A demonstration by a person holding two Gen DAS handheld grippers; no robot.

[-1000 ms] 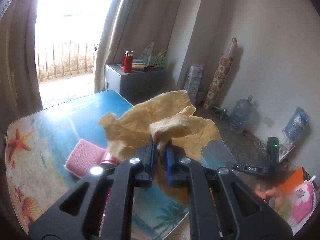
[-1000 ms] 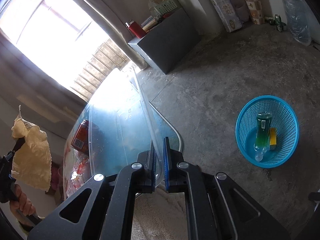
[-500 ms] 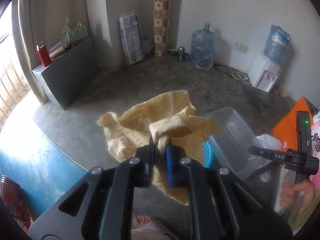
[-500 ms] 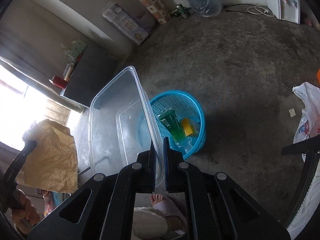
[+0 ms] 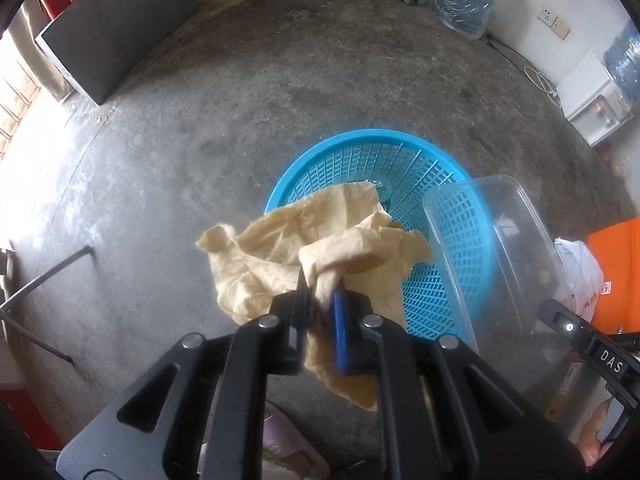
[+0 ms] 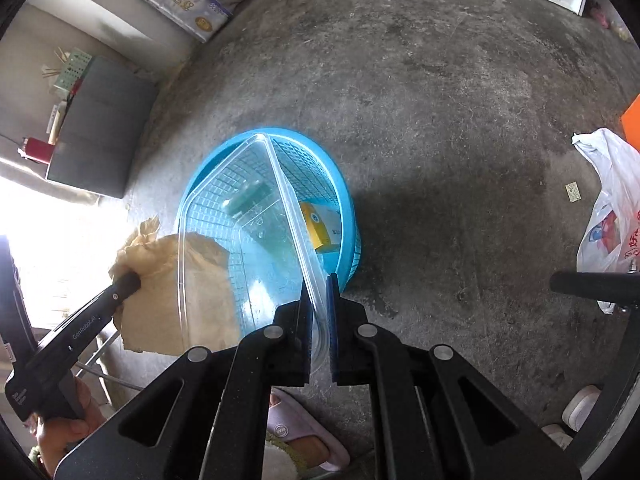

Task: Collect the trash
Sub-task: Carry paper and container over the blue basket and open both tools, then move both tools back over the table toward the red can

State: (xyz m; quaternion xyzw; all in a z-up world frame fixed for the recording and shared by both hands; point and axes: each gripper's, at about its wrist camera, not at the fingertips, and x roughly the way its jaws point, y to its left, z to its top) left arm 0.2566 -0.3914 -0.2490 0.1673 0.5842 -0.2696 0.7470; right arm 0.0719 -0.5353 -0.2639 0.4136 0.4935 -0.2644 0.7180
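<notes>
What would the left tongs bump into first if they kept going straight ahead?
Probably the round blue plastic mesh basket. The left tongs, shut on a crumpled tan paper, point down at its near rim. Depth is unclear, so the paper might touch first.

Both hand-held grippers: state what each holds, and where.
Left hand-held gripper pinches the crumpled yellow paper by a fold; right hand-held gripper clamps the clear plastic container by its rim.
</notes>
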